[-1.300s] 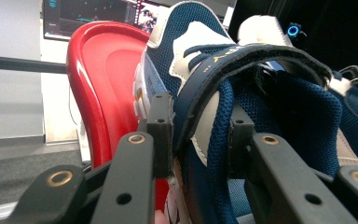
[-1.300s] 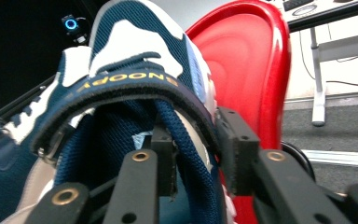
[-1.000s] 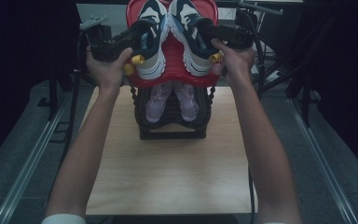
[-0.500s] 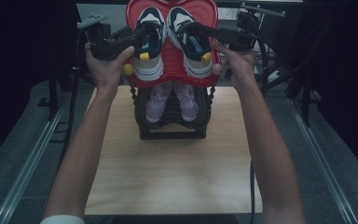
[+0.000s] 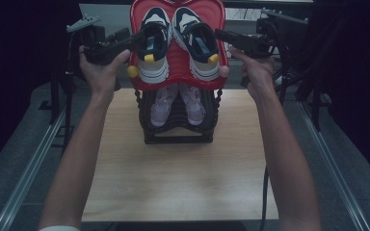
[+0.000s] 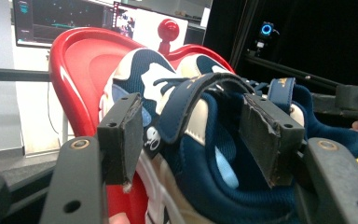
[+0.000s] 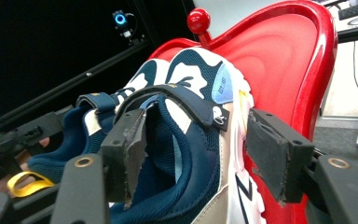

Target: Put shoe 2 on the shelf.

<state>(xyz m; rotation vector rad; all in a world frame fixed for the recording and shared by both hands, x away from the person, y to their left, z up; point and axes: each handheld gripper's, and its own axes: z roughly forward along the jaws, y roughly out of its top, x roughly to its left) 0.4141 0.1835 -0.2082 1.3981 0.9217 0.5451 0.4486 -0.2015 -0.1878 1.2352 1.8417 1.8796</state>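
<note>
Sneakers [image 5: 178, 45] were left resting on the red top shelf [image 5: 176, 72], with both the left gripper [image 5: 142, 37] and the right gripper [image 5: 218, 33] released (jaws just opened); tilt could let them slide off.

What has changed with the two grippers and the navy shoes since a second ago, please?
Both grippers let go: the left gripper and the right gripper have just been opening, their jaws now wide around the collars of the left shoe and right shoe without pressing. The shoes now rest on the red tray. The pink shoes below and the rack stayed put.
</note>
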